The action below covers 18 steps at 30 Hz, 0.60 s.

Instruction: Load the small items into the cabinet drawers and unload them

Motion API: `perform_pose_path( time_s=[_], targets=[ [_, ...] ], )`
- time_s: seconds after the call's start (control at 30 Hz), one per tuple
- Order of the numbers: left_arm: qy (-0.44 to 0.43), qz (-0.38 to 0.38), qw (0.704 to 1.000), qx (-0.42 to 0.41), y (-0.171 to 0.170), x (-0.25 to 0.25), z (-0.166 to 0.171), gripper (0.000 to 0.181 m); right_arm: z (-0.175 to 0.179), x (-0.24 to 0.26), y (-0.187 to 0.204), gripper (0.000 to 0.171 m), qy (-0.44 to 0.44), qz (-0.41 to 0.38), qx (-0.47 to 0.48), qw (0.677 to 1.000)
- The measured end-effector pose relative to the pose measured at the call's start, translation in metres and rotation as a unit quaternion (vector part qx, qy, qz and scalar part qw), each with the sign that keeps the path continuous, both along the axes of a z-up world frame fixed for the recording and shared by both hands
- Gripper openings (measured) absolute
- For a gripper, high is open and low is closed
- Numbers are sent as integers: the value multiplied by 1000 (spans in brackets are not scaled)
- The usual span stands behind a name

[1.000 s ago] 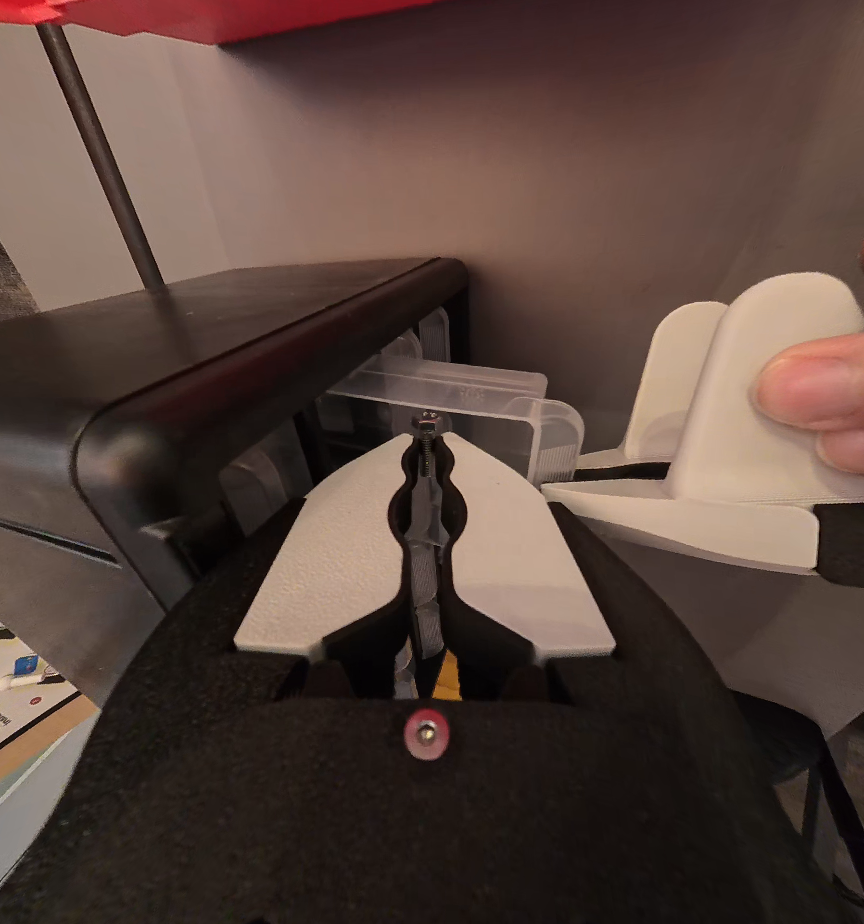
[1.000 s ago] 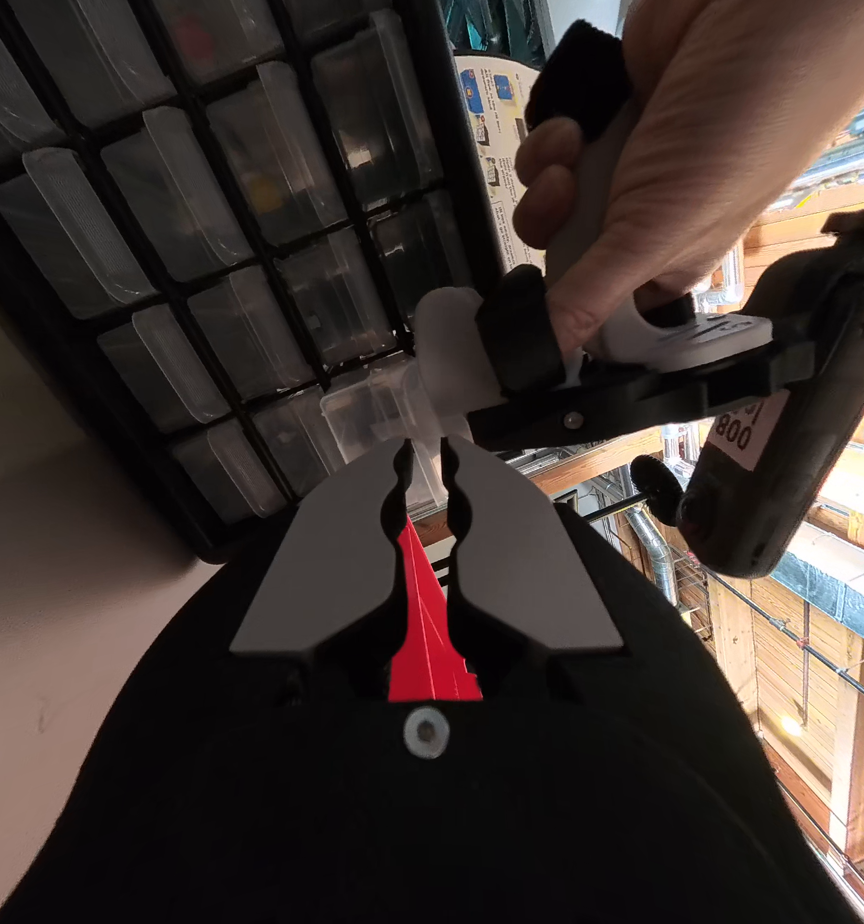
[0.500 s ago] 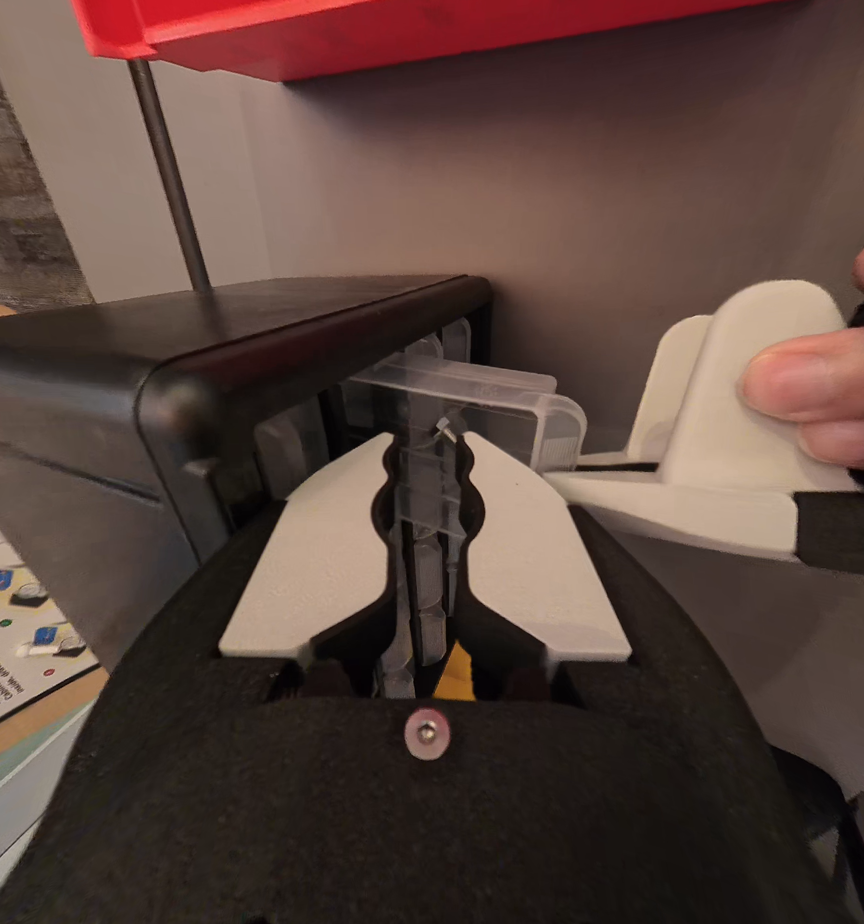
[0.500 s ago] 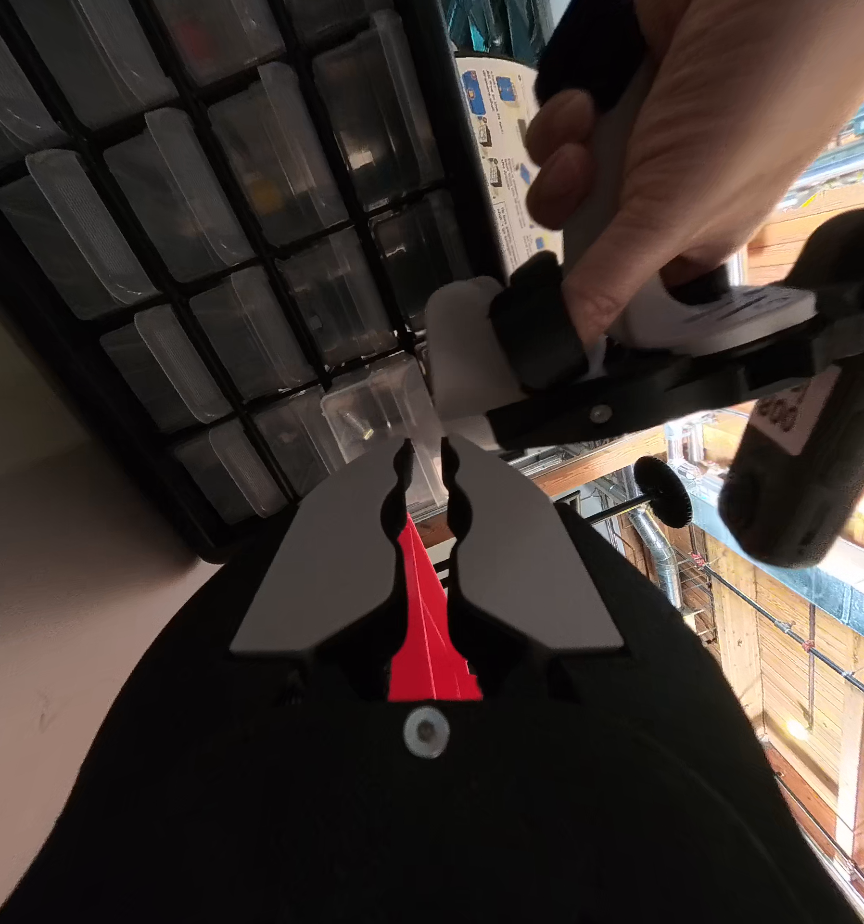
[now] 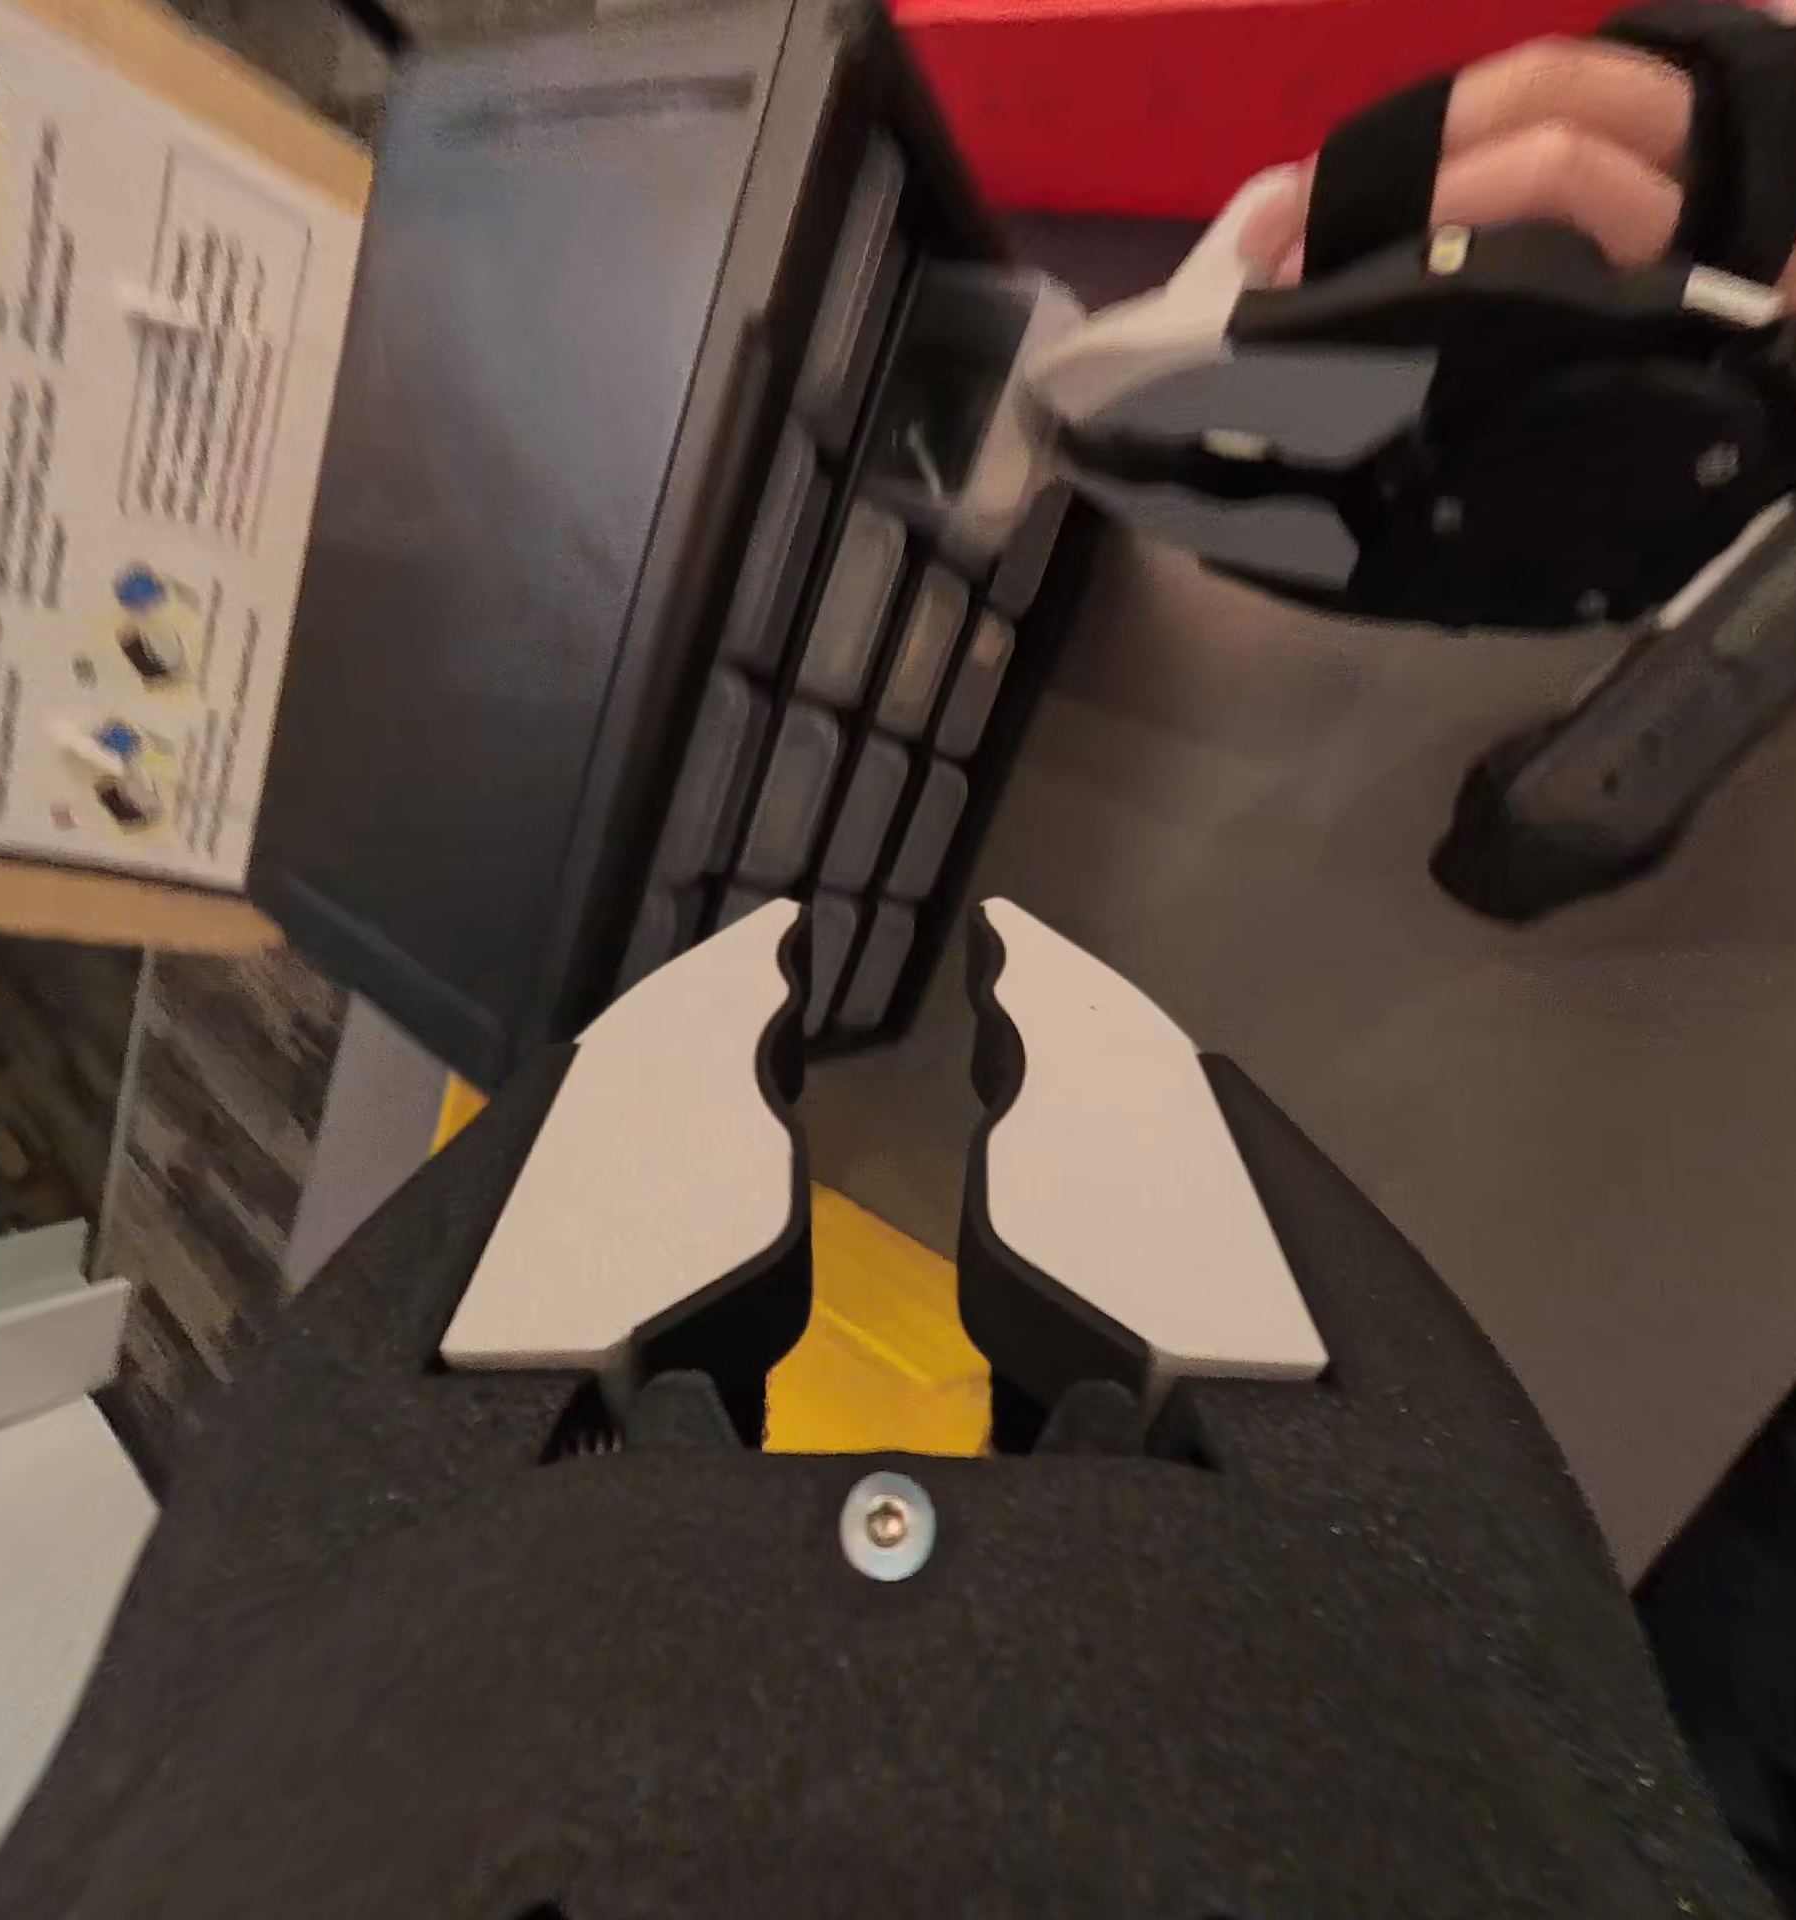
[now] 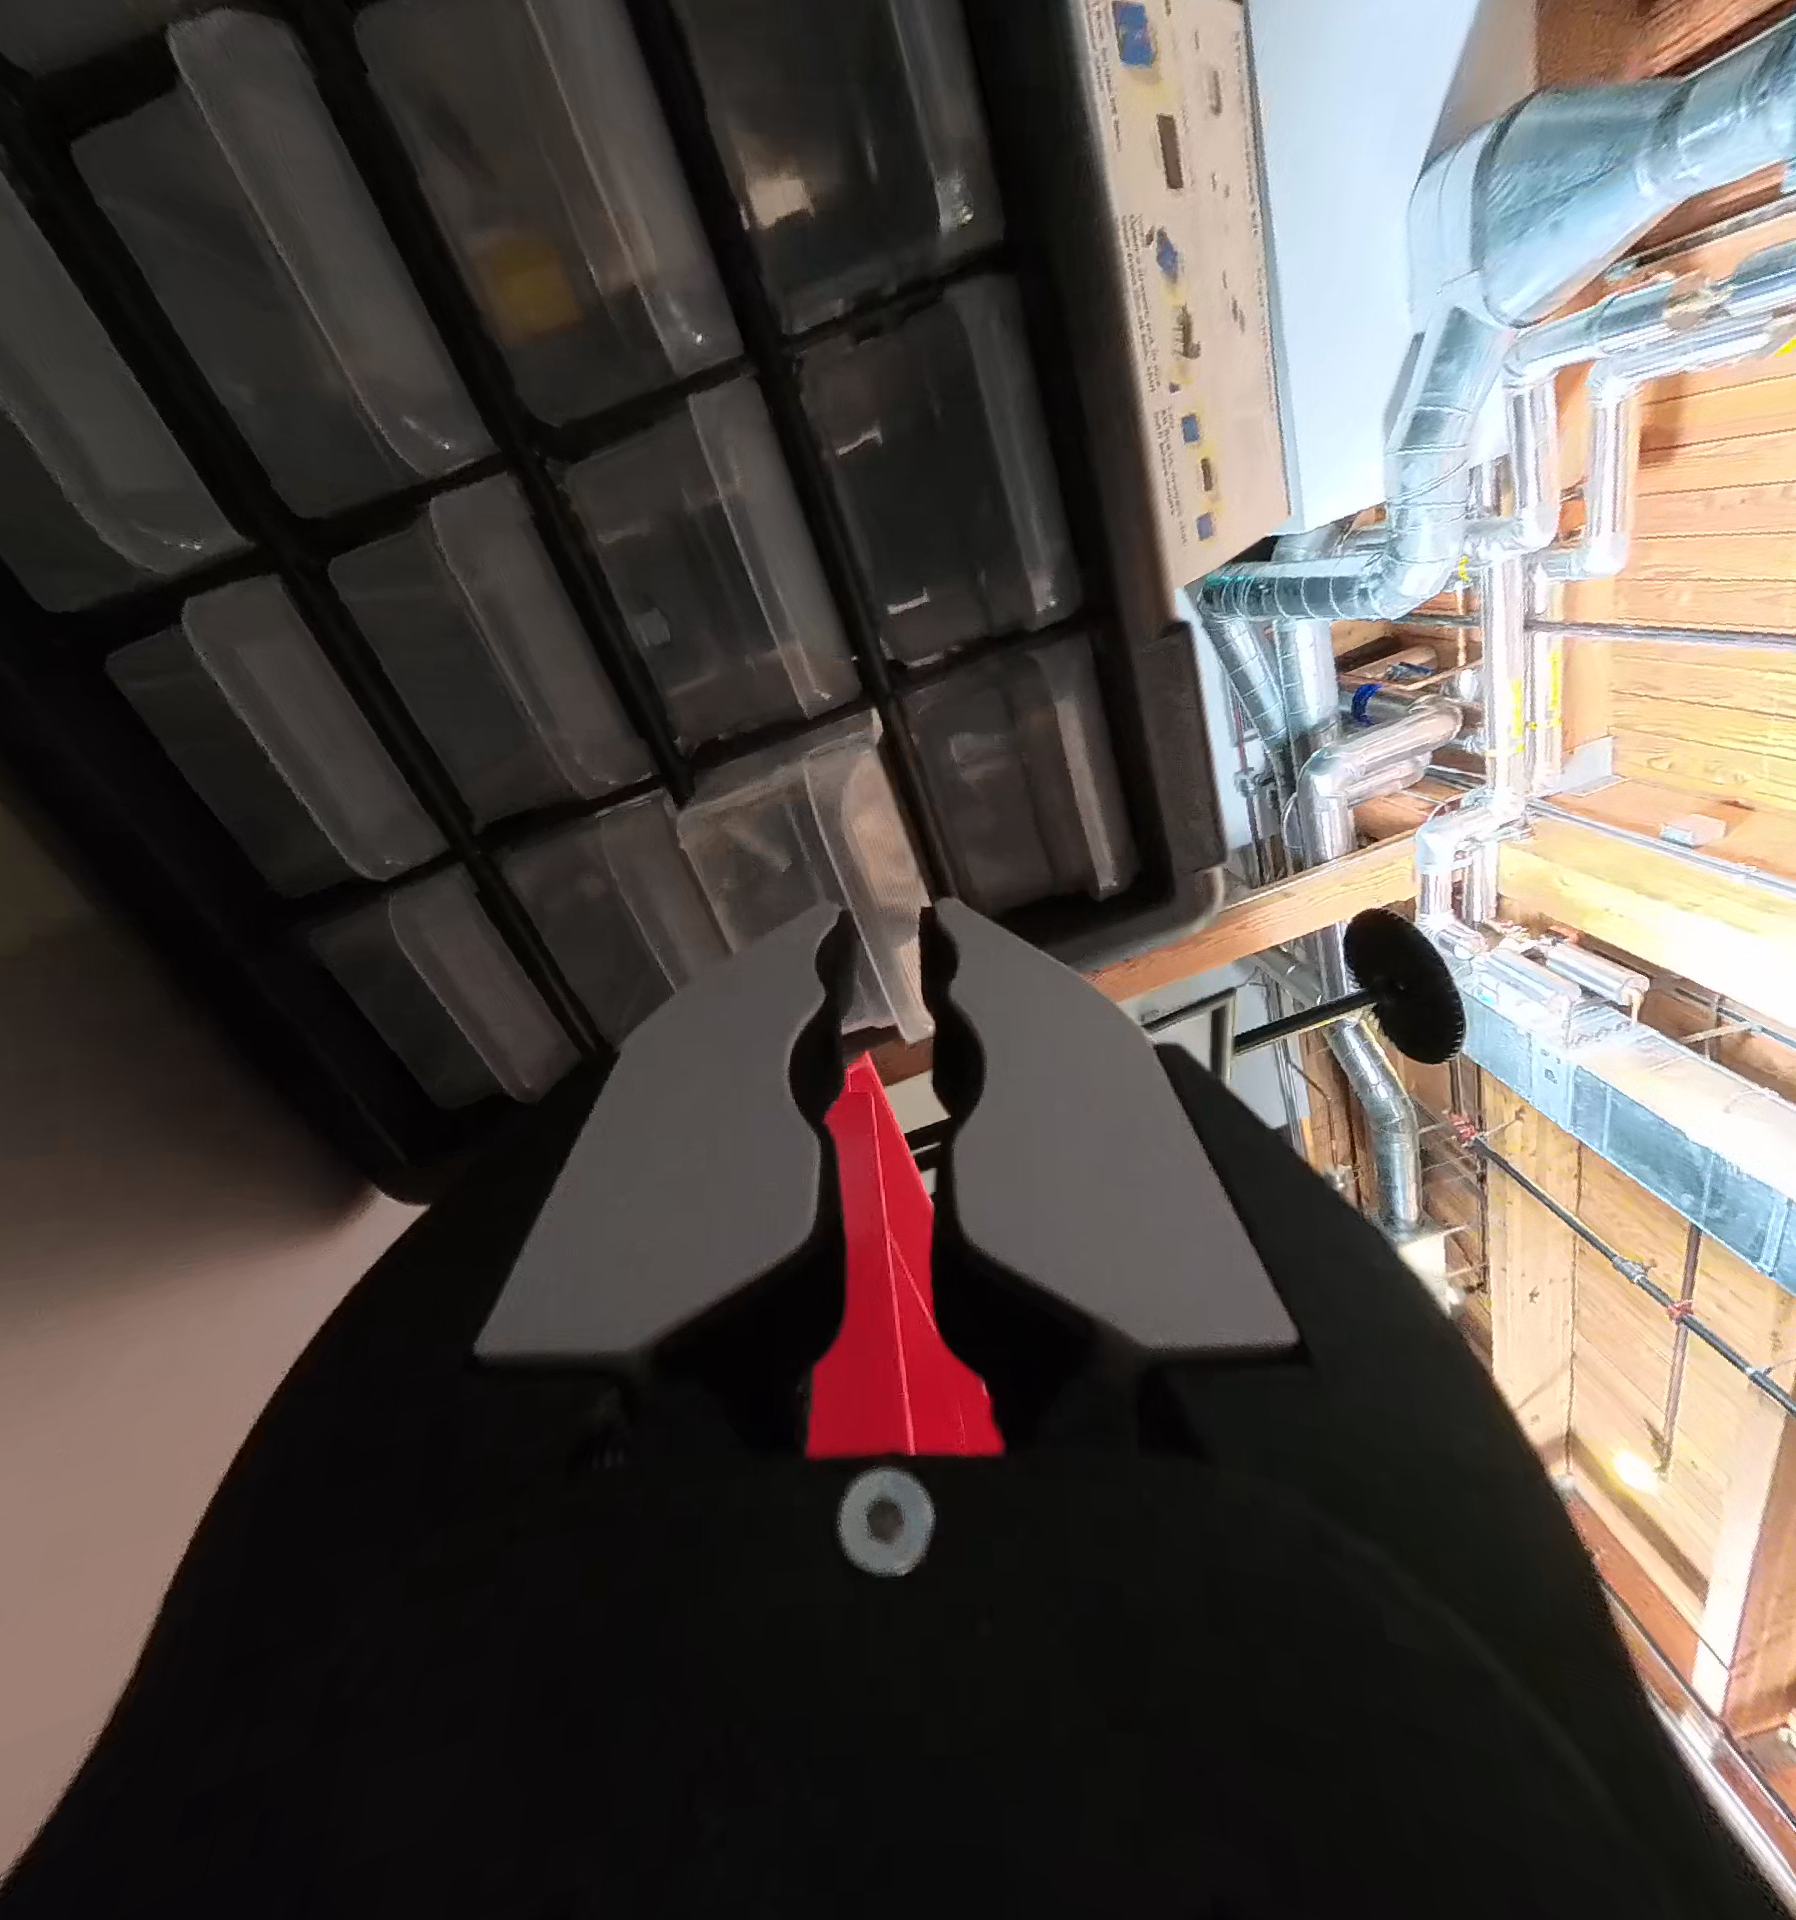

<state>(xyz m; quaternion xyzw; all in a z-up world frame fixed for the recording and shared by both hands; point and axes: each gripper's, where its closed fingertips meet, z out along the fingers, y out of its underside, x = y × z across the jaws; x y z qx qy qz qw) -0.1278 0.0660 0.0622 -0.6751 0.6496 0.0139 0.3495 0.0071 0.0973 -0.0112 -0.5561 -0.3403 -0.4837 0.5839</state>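
Two grippers: the left gripper [image 5: 883,920] has its fingers apart with nothing between them, hanging low in front of the cabinet's bottom rows; the right gripper [image 6: 886,925] looks closed onto the front lip of one clear drawer [image 6: 790,862], with only a narrow gap between its fingers.
Drawer: pulled part-way out of the black cabinet [image 5: 478,520], at the edge of the drawer grid; the neighbouring drawers sit flush.
Small item: a pale glint [image 5: 925,473] lies inside the open drawer, too blurred to name.
Risk, grip: the lip is thin and slick-looking, so the fingers could slip off it during a push or pull.
Risk, drawer: a skewed push could jam the drawer in its slot; a pull too far could bring it out of the frame and spill the item.
Risk, cabinet: it looks light, so a hard shove might slide it, since the left tool is not bracing it.
Risk, view: the left wrist view is smeared, so fine aiming from it is unreliable.
Surface: a plain grey tabletop [image 5: 1289,1039]; a yellow object [image 5: 873,1340] shows beneath the left fingers and a red bin [image 5: 1133,104] beside the cabinet.
Beyond: a printed sheet [image 5: 94,468] lies past the cabinet.
Room: wooden planking [image 6: 1704,727] and silver ducts [image 6: 1548,208] fill the far background.
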Motion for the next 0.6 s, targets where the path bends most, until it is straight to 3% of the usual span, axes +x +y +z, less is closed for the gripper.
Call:
perform_pose_path(
  time_s=[0.27, 0.6],
  targets=[
    [-74, 102, 991, -35, 9, -109, -5, 31, 3, 7, 24, 12, -25, -11, 6, 1000],
    [-118, 173, 975, -81, 8, -194, -51, 33, -1, 9, 33, 18, -18, -1, -7, 1000]
  ],
)
